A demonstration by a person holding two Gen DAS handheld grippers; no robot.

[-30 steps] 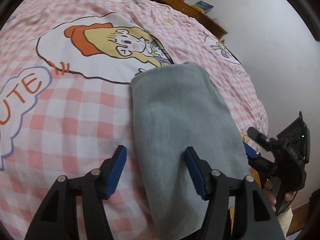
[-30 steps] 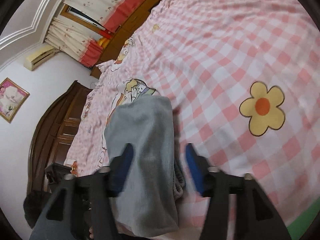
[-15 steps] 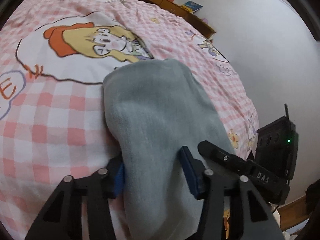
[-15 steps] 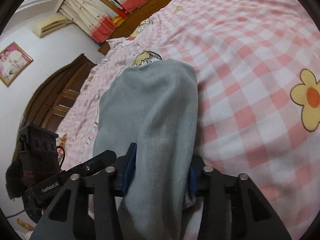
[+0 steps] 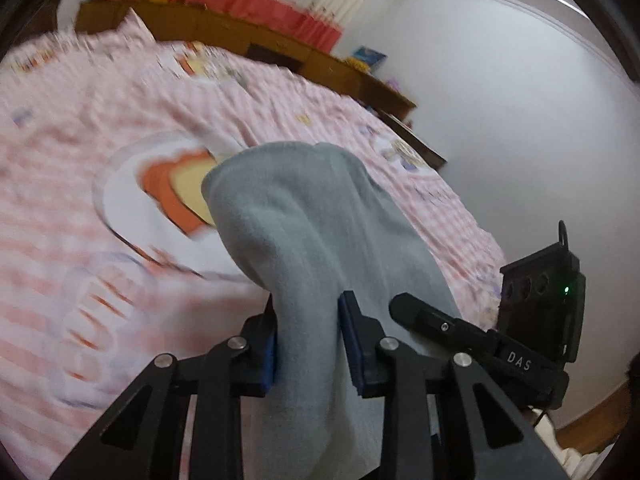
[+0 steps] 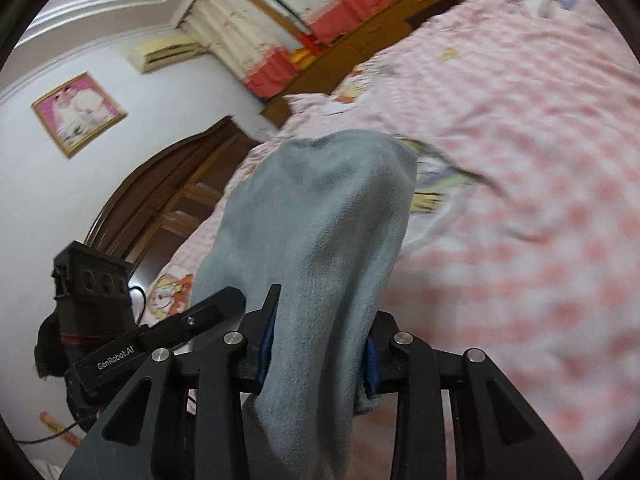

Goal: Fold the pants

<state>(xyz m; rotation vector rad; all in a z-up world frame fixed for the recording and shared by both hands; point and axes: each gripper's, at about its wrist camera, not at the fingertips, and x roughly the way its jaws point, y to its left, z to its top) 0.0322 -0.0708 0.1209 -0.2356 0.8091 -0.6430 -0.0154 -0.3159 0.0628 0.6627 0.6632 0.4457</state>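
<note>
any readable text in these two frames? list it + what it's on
"DAS": white letters on the black bar of the right gripper, seen in the left wrist view.
"GenRobot.AI": white letters on the black bar of the left gripper, seen in the right wrist view.
Large outlined letters printed on the pink checked bedsheet: too blurred to read.
Framed picture on the wall: no readable text.
Grey pants: no label visible.

We see a bed [image 5: 80, 208] covered by a pink-and-white checked sheet [image 6: 520, 160] with cartoon prints. The grey pants [image 5: 304, 220] rise from it, far end seemingly touching the sheet.
</note>
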